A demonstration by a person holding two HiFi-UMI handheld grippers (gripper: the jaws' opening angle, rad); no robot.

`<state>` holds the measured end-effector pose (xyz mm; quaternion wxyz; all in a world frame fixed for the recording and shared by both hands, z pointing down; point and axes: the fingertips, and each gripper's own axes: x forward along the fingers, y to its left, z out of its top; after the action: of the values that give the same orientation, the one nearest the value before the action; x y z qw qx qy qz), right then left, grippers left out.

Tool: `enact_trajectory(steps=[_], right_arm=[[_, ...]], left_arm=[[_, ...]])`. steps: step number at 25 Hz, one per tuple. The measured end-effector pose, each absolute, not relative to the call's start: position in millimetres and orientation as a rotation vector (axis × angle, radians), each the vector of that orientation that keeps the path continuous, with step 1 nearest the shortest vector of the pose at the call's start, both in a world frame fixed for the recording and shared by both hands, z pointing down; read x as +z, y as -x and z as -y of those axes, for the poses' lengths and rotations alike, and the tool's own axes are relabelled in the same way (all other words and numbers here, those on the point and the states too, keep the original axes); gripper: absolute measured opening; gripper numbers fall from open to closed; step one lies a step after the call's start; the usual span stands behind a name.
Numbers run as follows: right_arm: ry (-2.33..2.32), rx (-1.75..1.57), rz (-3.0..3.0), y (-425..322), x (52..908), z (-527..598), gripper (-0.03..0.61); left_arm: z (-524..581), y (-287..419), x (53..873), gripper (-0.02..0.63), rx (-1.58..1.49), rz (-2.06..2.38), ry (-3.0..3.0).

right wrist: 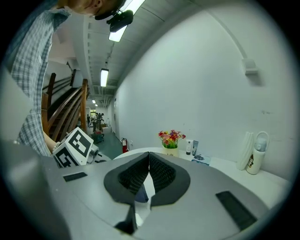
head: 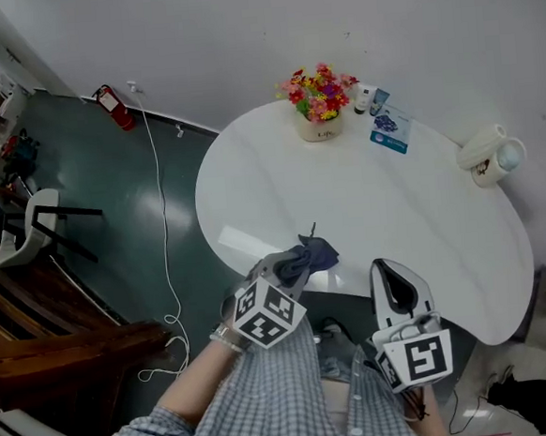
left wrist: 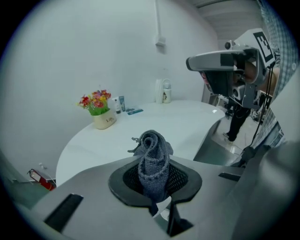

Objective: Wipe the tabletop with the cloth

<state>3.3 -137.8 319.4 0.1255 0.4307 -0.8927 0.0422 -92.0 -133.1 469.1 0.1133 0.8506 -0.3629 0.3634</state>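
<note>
At table (head: 365,196) near edge: left gripper (head: 294,263) pinches cloth (left wrist: 153,159); right gripper (head: 391,271) fingers (right wrist: 162,174) pressed together.

Flower pot (head: 320,115) at surface (head: 366,205) far edge; tubes (head: 365,98) just right of it; packet (head: 390,130) before tubes; mug (head: 505,157) far right. Cloth (head: 314,254) at near edge, in left gripper (head: 291,264); right gripper (head: 391,271) to its right.

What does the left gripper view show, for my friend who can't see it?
The left gripper is shut on a dark knitted cloth that sticks up between its jaws. Behind is a white table with a pot of flowers; the right gripper shows at upper right.
</note>
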Motion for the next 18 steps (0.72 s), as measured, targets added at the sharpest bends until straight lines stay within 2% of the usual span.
enact_trajectory(steps=[18], right_arm=[[-1.193, 0.064, 2.661, 16, 303, 145, 0.009]], left_arm=[[142, 108, 389, 0.054, 0.886, 1.257, -2.497]])
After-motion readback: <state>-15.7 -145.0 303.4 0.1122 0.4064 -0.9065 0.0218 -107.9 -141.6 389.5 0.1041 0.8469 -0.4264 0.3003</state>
